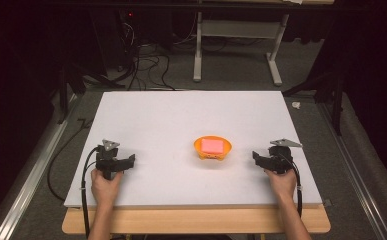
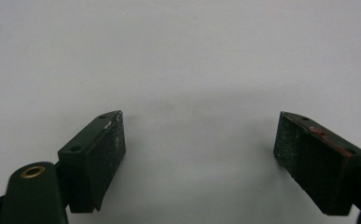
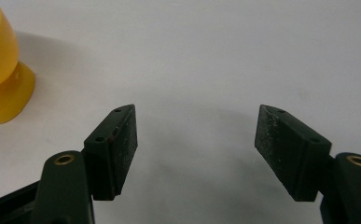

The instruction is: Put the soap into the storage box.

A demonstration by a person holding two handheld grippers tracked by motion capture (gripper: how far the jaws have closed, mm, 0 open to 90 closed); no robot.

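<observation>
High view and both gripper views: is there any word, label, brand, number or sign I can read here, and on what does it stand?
None can be read.
The orange bowl and the pink block in it carry no print.
The white table top is bare of marks.
The left gripper and right gripper show plain black pads, no lettering.

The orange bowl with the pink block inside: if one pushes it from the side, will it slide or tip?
The orange bowl stands on a narrow foot, seen in the right gripper view, so a high push would probably tip it; a low push likely slides it on the smooth white table. It looks like light plastic. The pink block lies loose and may shift.
</observation>
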